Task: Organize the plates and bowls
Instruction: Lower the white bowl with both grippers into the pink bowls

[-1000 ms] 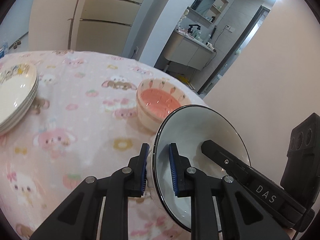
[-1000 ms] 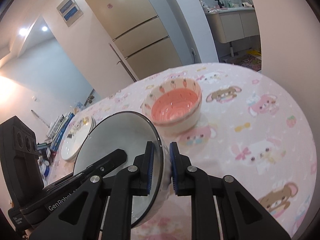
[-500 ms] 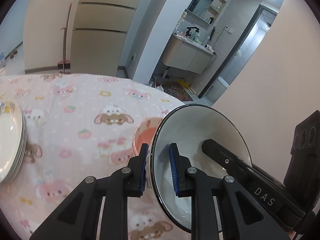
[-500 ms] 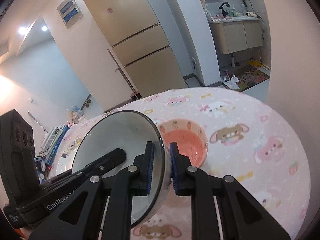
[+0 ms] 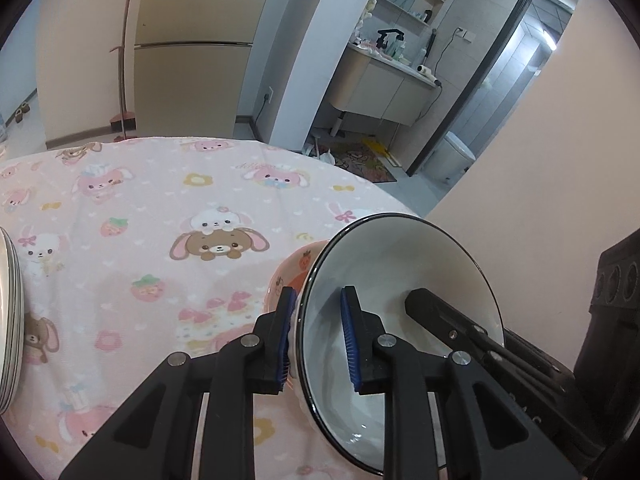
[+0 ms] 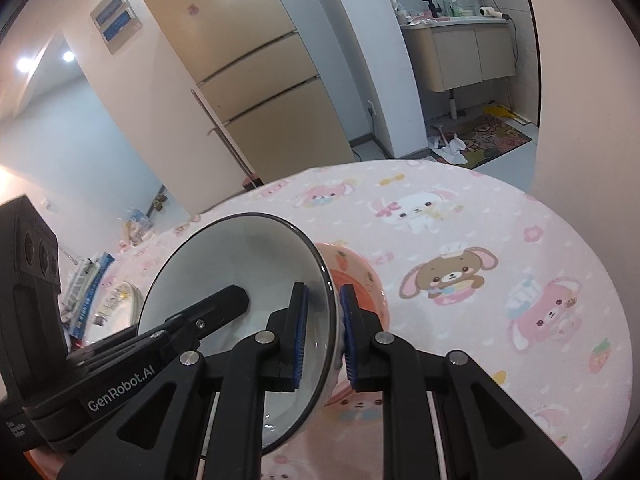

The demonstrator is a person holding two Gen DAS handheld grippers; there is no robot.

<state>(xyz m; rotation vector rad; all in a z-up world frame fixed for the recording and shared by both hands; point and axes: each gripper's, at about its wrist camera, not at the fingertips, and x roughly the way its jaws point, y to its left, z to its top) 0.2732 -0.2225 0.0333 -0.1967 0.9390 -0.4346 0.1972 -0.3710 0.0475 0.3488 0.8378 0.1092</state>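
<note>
White bowl (image 5: 404, 280): black-rimmed and white inside, held tilted above the table by both grippers on opposite sides of its rim; nothing lies in it but the tips of the gripper fingers that reach inside.
Pink bowl (image 6: 360, 276): strawberry and carrot pattern on its outer wall, coral inside; it stands on the table directly behind and under the white bowl, mostly hidden by it. Whether the two bowls touch cannot be told, and most of its inside is hidden.
Left gripper (image 5: 316, 336): its jaws straddle the white bowl's rim, one blue pad outside the wall, one inside; the jaws are opening, with the rim between them and a slim gap showing at the inner pad.
Right gripper (image 6: 322, 334): jaws closed on the opposite rim of the white bowl, pads pressed to both faces of the wall.
Plate stack (image 5: 8, 320): white plates piled at the table's left edge in the left wrist view, well apart from the bowls.
Table (image 5: 140, 208): round, covered by a pink cloth printed with rabbits, bears and strawberries.
</note>
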